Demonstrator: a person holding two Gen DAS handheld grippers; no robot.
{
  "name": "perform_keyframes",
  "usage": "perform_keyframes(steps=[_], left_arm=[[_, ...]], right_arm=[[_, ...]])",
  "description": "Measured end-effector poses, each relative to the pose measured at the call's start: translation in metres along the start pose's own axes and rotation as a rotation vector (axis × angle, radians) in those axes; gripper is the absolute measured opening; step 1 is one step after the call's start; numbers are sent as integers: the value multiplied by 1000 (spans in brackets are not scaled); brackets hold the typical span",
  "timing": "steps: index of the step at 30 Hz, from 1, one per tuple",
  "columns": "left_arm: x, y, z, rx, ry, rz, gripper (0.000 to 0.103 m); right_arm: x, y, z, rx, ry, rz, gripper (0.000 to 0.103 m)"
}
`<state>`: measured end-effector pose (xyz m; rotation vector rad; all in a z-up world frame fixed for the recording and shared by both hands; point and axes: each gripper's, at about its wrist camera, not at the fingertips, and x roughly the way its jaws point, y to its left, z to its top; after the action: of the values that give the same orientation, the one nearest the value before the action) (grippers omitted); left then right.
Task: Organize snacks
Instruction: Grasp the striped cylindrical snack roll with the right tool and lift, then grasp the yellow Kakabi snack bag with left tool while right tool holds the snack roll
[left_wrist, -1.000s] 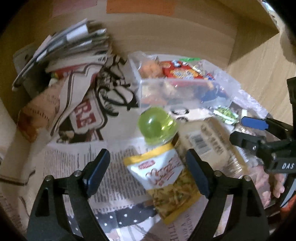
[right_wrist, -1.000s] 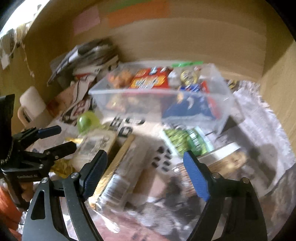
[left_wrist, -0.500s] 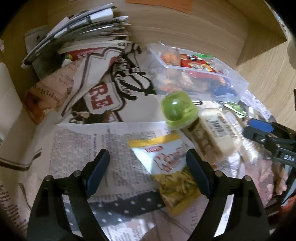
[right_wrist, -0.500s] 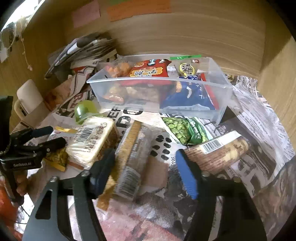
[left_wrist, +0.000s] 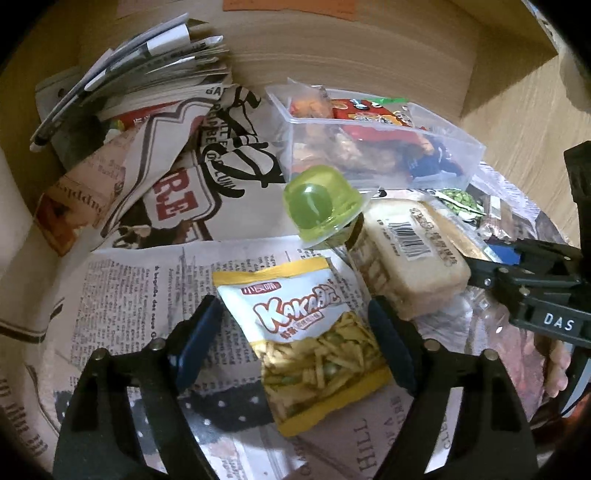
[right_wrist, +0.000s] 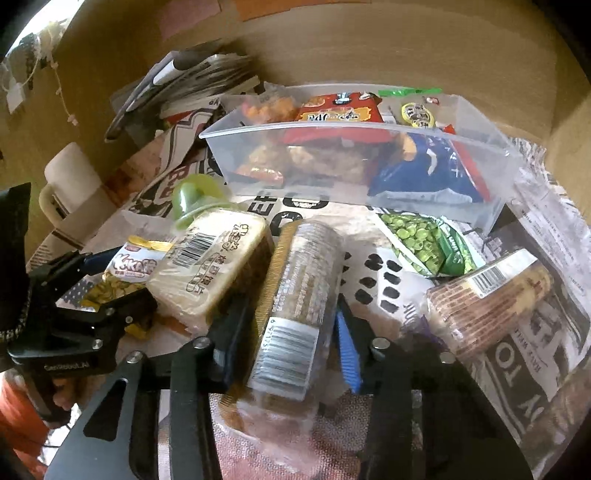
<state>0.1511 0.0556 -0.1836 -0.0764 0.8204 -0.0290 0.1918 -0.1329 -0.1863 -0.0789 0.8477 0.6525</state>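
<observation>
Right gripper (right_wrist: 291, 332): jaws bracket the biscuit sleeve (right_wrist: 295, 295), long axis along the fingers; can't tell if clamped. Left gripper (left_wrist: 295, 339) apart, straddling Kakabi chip bag (left_wrist: 306, 339).

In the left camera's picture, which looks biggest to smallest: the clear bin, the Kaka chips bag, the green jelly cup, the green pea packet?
1. Clear bin
2. Chips bag, though it lies nearest the camera, so its rank against the bin is unsure
3. Jelly cup
4. Pea packet, partly hidden
</observation>
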Motion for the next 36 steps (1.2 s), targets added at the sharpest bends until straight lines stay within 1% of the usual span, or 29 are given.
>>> perform_keyframes(steps=[1,3,4,10,13,14,15,18,19,21,25,26,29,31,32,33,34,35,36], left_arm=[[0,0,0,1,-2,6,72],[0,0,0,8,-6,26,58],[0,-1,-1,13,-11,31,54],[-6,1,0,-2,-18,12,50],[-14,1,5,-1,-44,19,48],[-17,1,6,-2,-51,18,35],[-19,2,8,-1,-53,13,26],[-26,5,17,-29,-54,-43,20],[-28,5,19,-32,-57,-46,19],[-32,5,22,-31,-75,-43,12],[-41,4,28,-29,-107,-34,6],[-44,3,30,-26,-118,-33,2],[-48,3,33,-13,-132,-43,2],[-45,1,31,6,-109,-54,2],[-43,0,30,12,-97,-43,2],[-40,-1,27,13,-85,-30,5],[-37,-1,25,10,-69,-20,9],[-32,0,22,-1,-47,-17,25],[-29,3,20,-17,-31,-23,46]], right_arm=[[-2,0,0,1,-7,-6,33],[-5,-2,-1,9,-19,-7,32],[-6,-3,0,13,-23,-7,32],[-22,-8,-2,20,-72,-14,32],[-32,-9,0,19,-95,-21,32],[-35,-9,0,20,-103,-27,32],[-38,-10,2,22,-112,-30,32],[-46,-13,6,30,-136,-33,32],[-48,-13,8,31,-143,-33,32],[-53,-13,9,31,-159,-36,32],[-60,-13,14,31,-186,-36,32],[-62,-14,16,33,-192,-36,32],[-66,-14,20,33,-209,-34,32],[-68,-14,22,33,-216,-32,32],[-69,-14,23,32,-217,-31,32],[-69,-14,23,31,-218,-31,32],[-69,-14,23,30,-218,-30,32],[-69,-14,23,30,-218,-30,32],[-69,-14,24,30,-217,-27,32]])
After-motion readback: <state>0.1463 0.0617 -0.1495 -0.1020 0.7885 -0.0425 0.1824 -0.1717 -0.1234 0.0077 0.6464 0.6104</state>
